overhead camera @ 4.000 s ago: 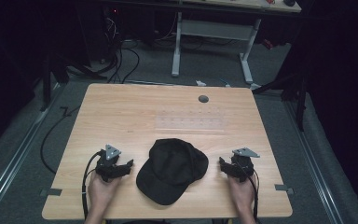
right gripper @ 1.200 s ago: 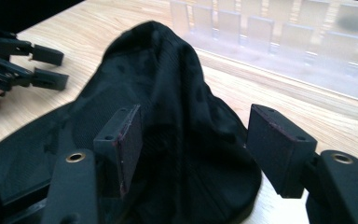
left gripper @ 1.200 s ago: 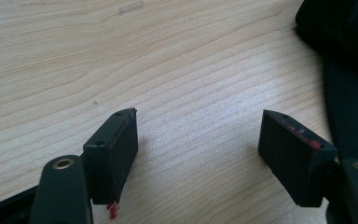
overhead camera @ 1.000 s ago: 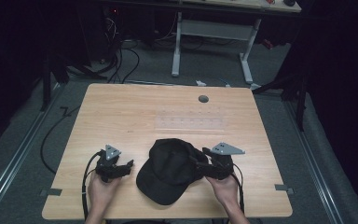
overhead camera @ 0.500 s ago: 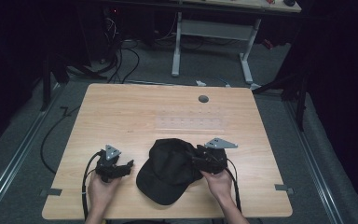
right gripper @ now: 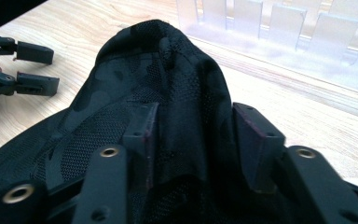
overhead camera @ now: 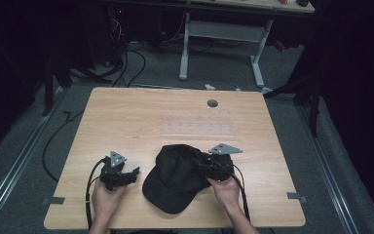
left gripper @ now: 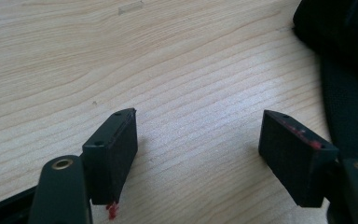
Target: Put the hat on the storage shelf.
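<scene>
Tongs (overhead camera: pixel 205 168) straddle cap (overhead camera: pixel 175 180) on wooden table (overhead camera: pixel 175 117), dark room

The wooden surface (overhead camera: pixel 126 117) is evenly lit from above while the floor around it falls into deep darkness. Both tool views are bright; the black cap (right gripper: pixel 168 93) shows sharp mesh texture, and close jaws look soft, casting faint shadows

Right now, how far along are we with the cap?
Done: the right gripper has reached the black cap, its jaws straddling a raised fold of mesh. In hand: closing on that fold; the jaws look not fully shut. Left: lifting the cap off the table. The left gripper sits open beside it.
</scene>
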A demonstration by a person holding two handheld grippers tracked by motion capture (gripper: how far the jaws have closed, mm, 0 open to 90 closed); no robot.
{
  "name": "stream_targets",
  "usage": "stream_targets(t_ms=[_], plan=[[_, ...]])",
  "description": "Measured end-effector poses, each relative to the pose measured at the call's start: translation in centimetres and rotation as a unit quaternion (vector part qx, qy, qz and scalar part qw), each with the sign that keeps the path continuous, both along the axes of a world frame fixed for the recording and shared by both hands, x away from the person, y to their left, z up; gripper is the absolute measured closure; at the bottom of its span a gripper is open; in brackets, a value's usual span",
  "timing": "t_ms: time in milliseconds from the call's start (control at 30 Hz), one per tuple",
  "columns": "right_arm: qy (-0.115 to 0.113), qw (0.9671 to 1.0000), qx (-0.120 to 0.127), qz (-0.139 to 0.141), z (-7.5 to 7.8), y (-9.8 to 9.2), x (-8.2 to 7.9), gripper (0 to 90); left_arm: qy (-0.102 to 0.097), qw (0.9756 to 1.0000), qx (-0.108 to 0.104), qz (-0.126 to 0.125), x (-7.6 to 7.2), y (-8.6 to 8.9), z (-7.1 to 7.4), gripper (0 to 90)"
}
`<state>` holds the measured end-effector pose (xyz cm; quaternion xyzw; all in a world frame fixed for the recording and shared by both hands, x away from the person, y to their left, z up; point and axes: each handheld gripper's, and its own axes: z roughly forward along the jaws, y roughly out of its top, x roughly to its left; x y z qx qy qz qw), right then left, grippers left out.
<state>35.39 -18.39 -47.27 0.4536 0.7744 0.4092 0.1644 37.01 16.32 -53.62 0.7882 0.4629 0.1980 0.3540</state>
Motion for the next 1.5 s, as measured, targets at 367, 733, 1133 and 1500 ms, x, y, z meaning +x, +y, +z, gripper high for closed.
stream_targets(t_ms=[367,733,1133,1500], plan=[[0.012,0.9998,-0.012,0.006,-0.5,0.1,0.6,79.8,0.000,1.0000,0.000,0.000,0.0,0.0,0.0,28.3],[0.016,0.9996,0.018,0.011,-0.2,-0.6,0.7,84.5,0.000,1.0000,0.000,0.000,0.0,0.0,0.0,28.0],[-0.002,0.9986,0.042,0.032,1.0,-1.7,0.3,84.7,0.000,1.0000,0.000,0.000,0.0,0.0,0.0,28.0],[-0.024,0.9972,0.060,0.039,2.8,-3.4,-0.1,84.8,0.003,1.0000,0.000,-0.005,0.0,0.0,0.0,26.1]])
